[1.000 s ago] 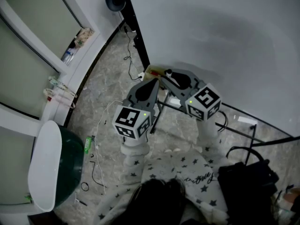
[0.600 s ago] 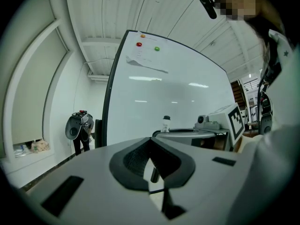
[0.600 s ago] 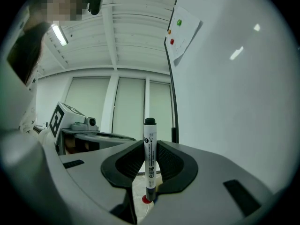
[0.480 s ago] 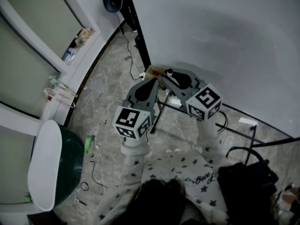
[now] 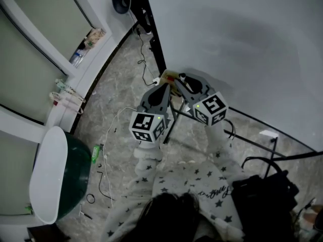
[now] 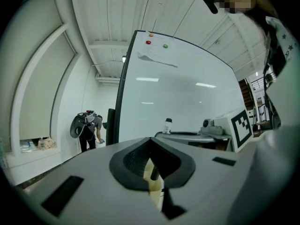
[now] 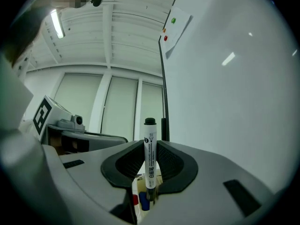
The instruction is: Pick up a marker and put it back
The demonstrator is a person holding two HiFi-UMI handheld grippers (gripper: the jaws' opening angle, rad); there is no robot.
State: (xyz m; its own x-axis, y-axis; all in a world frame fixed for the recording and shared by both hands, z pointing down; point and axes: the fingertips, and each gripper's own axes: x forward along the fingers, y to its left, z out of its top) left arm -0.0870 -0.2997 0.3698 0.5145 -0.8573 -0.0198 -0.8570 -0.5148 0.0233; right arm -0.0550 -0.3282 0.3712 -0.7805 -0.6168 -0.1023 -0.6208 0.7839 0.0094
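Both arms reach forward side by side toward the lower edge of the whiteboard (image 5: 242, 44), and the tips sit close together there. The right gripper (image 5: 180, 78) — the one nearer the whiteboard — is clamped on a marker (image 7: 149, 151), which stands upright between its jaws. The left gripper (image 5: 165, 88) has its jaws drawn almost together — only a slit between them, nothing gripped. Star-patterned sleeves (image 5: 151, 168) run back from both handles, away from the whiteboard.

Light: dim, cool; ceiling tube (image 7: 58, 25) brightest.
Glare: streaks on whiteboard (image 6: 173, 86).
Shadow: soft grey smudge on whiteboard, head view.
Edges: gripper views fisheye w/ black corners.
Focus: marker (image 7: 149, 153) sharp, fg soft.
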